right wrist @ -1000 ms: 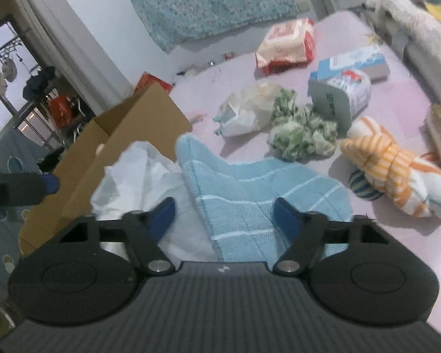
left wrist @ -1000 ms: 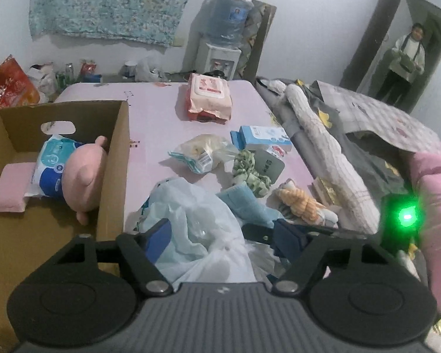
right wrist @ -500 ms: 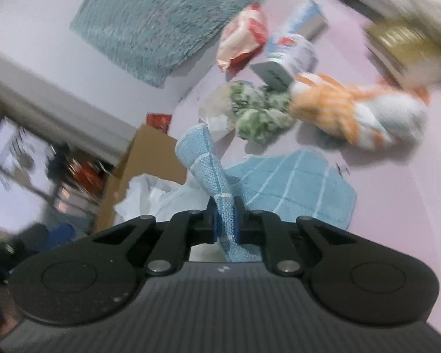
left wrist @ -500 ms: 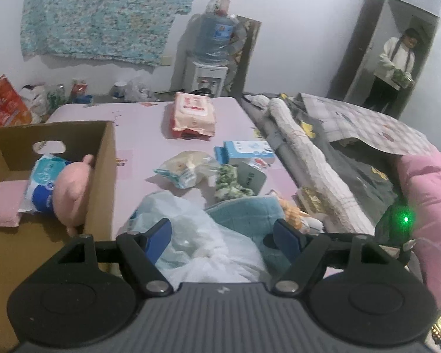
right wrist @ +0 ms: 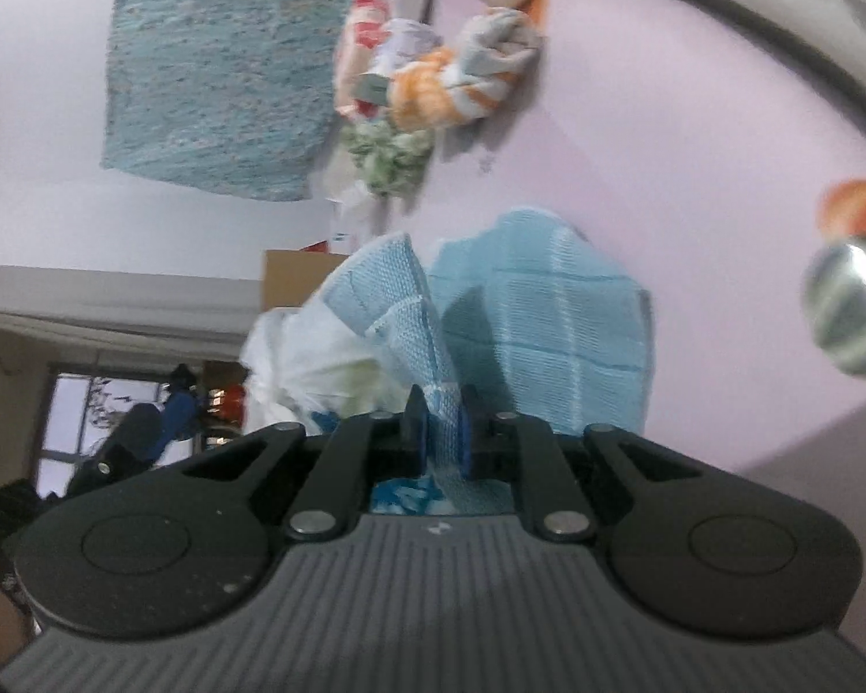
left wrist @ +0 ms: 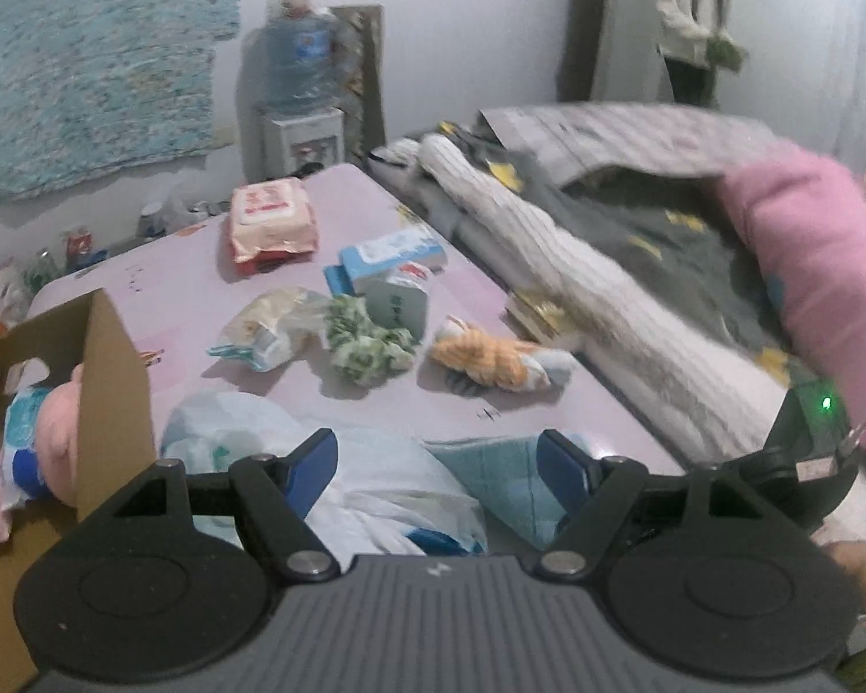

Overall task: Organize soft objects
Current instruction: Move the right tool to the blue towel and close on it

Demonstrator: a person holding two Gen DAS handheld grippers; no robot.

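My right gripper (right wrist: 437, 433) is shut on an edge of the light blue towel (right wrist: 542, 312), whose fold rises between the pads; that view is rolled sideways. The towel (left wrist: 496, 468) also lies under my left gripper (left wrist: 436, 465), which stands open over a white plastic bag (left wrist: 375, 491) without gripping it. On the pink tabletop (left wrist: 375, 404) lie an orange striped plush (left wrist: 496, 358) and a green scrunchy cloth (left wrist: 364, 346). At the left, a cardboard box (left wrist: 109, 358) holds a pink plush (left wrist: 58, 410).
A wet-wipes pack (left wrist: 271, 219), a blue-white box (left wrist: 392, 260), a small carton (left wrist: 401, 303) and a bagged item (left wrist: 271, 329) sit farther back. Bedding (left wrist: 577, 265) and a pink pillow (left wrist: 808, 242) line the right. A person (left wrist: 695, 17) stands in the far doorway.
My right gripper closed on the blue towel's edge, lifted a fold and rolled sideways. The left gripper shifted sideways and rolled, staying open over the white bag.
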